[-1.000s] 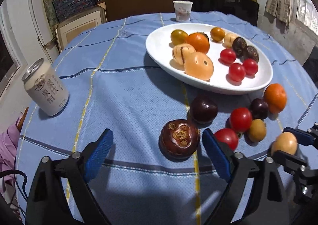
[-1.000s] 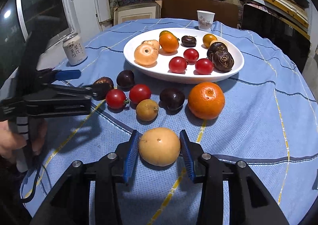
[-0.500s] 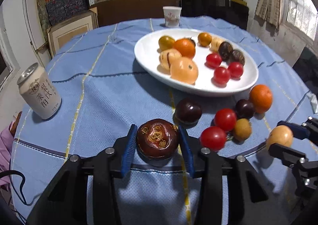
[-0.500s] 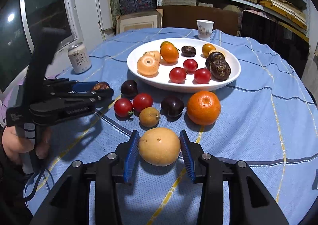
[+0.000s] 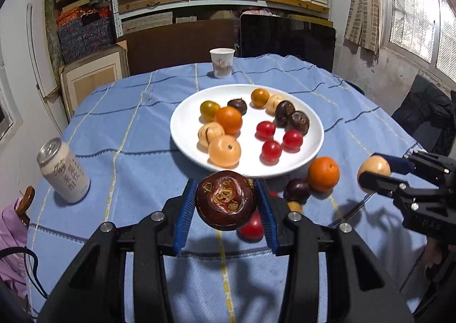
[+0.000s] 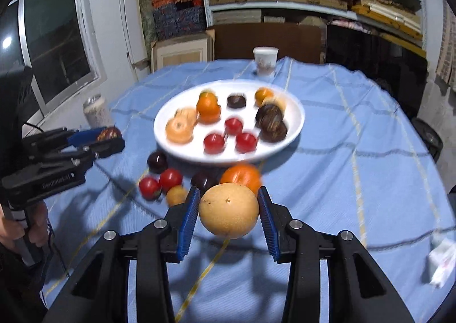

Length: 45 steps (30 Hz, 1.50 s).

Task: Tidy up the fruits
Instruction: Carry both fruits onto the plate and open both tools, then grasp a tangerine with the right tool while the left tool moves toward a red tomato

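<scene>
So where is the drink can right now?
The drink can stands upright on the tablecloth at the left wrist view's left edge, left of the white plate, apart from it.

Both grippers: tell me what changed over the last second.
The left gripper closed from wide open onto the dark brown fruit and lifted it off the blue tablecloth toward the white plate. The right gripper, already shut on the tan round fruit, raised it clear of the cloth too. The fruit on the plate, the loose fruit beside it, the can and paper cup stayed put.
</scene>
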Available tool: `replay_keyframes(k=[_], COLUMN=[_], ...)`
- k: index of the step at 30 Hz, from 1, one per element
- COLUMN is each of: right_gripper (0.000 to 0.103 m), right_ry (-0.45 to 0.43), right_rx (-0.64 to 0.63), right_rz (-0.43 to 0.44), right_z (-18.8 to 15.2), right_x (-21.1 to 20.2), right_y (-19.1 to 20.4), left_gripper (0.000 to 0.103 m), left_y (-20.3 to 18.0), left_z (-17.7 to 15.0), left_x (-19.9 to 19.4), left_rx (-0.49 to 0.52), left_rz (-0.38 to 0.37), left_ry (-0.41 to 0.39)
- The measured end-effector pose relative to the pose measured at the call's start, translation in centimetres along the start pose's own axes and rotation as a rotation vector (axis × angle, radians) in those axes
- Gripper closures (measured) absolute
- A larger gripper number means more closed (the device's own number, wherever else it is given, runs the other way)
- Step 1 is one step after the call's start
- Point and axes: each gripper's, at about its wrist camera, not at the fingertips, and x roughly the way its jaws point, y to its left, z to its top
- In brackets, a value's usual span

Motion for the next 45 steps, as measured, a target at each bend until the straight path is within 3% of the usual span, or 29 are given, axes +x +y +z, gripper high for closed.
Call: replay_keyframes(k=[10, 28, 29, 30, 33, 40, 42, 45], right_gripper=[0.061, 0.061, 0.056, 0.048, 0.046, 0.046, 0.046, 0.046], right_ry=[-0.085, 0.006, 0.000, -0.004, -0.025, -0.045, -0.053, -0.047], right_rx=[-0.031, -0.013, -0.009, -0.010, -0.016, 0.004, 0.009, 0.019], right_rz=[-0.009, 0.015, 0.018, 0.021, 0.008, 0.012, 0.012, 0.019], right_z=[6.2, 13.2, 13.2, 13.4, 13.5, 12.0, 11.4, 9.7], right_x=[0.2, 11.8, 12.1, 12.2, 12.0, 8.8, 7.6, 5.8], right_y=[-0.9, -2.2, -2.2, -2.1, -2.0, -2.5, -2.7, -2.8], left_gripper=[0.062, 0.061, 0.061, 0.060, 0.040, 0.038, 0.021, 0.020], left_y=[-0.6, 2.1, 2.2, 2.5, 2.8, 3.7, 3.9, 3.8], left_z=[4.6, 8.9, 9.0, 9.0, 9.1, 8.6, 8.0, 6.4], left_x=[2.6, 13.1, 13.5, 13.7, 13.3, 9.5, 8.0, 5.6], left_rx=[-0.030, -0.089, -0.098, -0.111, -0.125, -0.172, -0.180, -0.173], left_rz=[0.013, 0.036, 0.030, 0.029, 0.039, 0.002, 0.011, 0.002], left_ry=[0.016, 0.118, 0.127, 0.128, 0.104, 0.060, 0.049, 0.025])
